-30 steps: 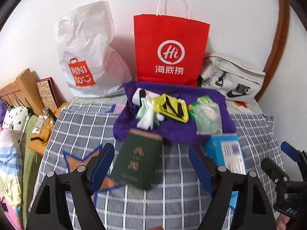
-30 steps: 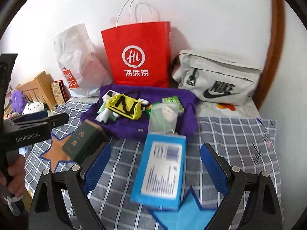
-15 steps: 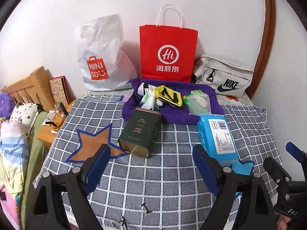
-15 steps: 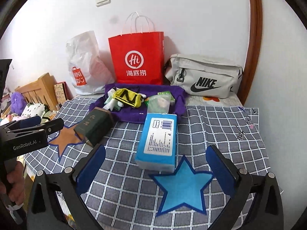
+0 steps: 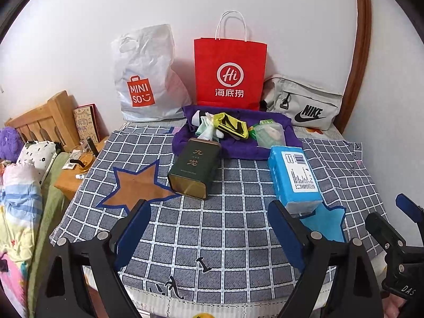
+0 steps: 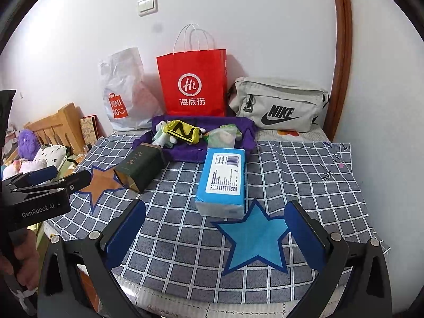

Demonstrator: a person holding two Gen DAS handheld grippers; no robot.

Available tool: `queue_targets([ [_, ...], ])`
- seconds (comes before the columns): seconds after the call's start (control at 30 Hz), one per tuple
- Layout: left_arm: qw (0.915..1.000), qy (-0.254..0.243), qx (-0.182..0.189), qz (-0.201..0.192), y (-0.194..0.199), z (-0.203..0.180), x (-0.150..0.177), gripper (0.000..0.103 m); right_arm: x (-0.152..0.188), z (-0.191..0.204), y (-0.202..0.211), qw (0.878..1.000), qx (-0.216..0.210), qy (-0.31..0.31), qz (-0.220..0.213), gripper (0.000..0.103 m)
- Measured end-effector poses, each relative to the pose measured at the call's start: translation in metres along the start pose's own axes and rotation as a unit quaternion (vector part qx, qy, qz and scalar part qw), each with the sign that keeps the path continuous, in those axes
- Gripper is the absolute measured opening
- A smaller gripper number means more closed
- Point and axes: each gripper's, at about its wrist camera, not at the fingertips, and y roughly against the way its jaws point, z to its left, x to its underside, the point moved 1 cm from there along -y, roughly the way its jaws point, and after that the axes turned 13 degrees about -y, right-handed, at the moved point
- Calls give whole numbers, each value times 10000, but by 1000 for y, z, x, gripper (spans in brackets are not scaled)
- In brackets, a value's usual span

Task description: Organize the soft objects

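Note:
A purple cloth (image 5: 239, 149) (image 6: 185, 151) lies at the back of the checked table cover, with a yellow-black sock (image 5: 234, 127) (image 6: 182, 131), pale socks (image 5: 208, 131) and a clear pouch (image 5: 269, 135) (image 6: 222, 137) on it. A dark green tin (image 5: 194, 167) (image 6: 140, 165) lies in front of it, beside an orange star patch (image 5: 137, 185). A blue tissue pack (image 5: 294, 177) (image 6: 222, 181) lies by a blue star patch (image 6: 254, 237). My left gripper (image 5: 209, 233) and right gripper (image 6: 214, 234) are open and empty, over the table's near edge.
A white Miniso bag (image 5: 144, 79), a red paper bag (image 5: 229, 74) and a grey Nike pouch (image 5: 302, 103) stand against the back wall. A wooden headboard (image 5: 45, 119) and bedding (image 5: 18, 185) are to the left. The table cover (image 5: 212, 238) ends just before the grippers.
Both grippers have pulled back and up from the tin and the tissue pack, so the whole table now shows. The objects have not moved.

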Motion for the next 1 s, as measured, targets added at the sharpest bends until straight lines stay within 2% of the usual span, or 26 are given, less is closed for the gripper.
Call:
queue_targets([
  [1.0,10000,-22,-50,2,14,1,7,94,4,3,15,10000,-82,10,-53,103],
])
